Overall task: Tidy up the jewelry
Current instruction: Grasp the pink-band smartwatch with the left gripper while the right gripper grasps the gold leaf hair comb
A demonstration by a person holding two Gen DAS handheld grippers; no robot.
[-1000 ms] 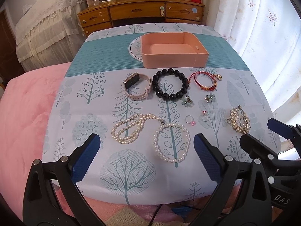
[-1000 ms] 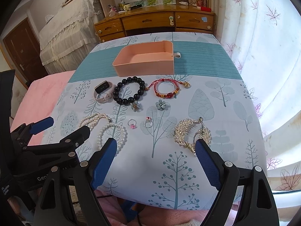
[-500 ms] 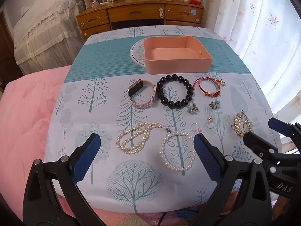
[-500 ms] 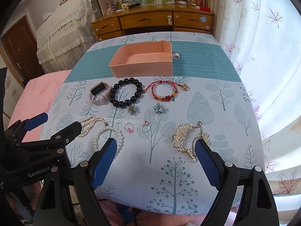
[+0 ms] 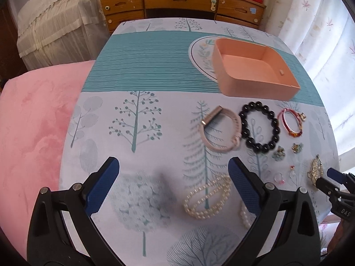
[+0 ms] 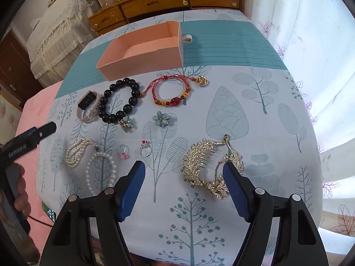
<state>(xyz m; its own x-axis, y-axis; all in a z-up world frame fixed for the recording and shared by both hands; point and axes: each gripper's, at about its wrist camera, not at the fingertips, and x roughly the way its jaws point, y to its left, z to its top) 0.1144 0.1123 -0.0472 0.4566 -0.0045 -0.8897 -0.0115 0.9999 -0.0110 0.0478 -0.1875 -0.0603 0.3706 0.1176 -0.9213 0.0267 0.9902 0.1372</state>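
Observation:
An empty pink box (image 5: 250, 71) (image 6: 142, 51) stands at the far side of the tree-print cloth. In front of it lie a pink watch (image 5: 219, 130) (image 6: 87, 106), a black bead bracelet (image 5: 259, 128) (image 6: 121, 103) and a red cord bracelet (image 5: 290, 122) (image 6: 172, 90). Nearer lie two flower pieces (image 6: 160, 118), two rings (image 6: 145, 149), a pearl necklace (image 5: 206, 197) (image 6: 88, 157) and a gold hair comb (image 6: 208, 166). My left gripper (image 5: 173, 186) is open, above the cloth left of the pearls. My right gripper (image 6: 184, 188) is open, its right finger beside the comb.
A wooden dresser (image 5: 182, 2) with drawers stands behind the table. A pink cushion (image 5: 33, 133) lies to the left, a lace-covered bed (image 5: 55, 17) beyond it. White curtains (image 6: 310, 33) hang on the right. The table's near edge is just below the grippers.
My left gripper has swung to the left and forward, so the jewelry now sits to its right. My right gripper has moved forward and down toward the gold comb.

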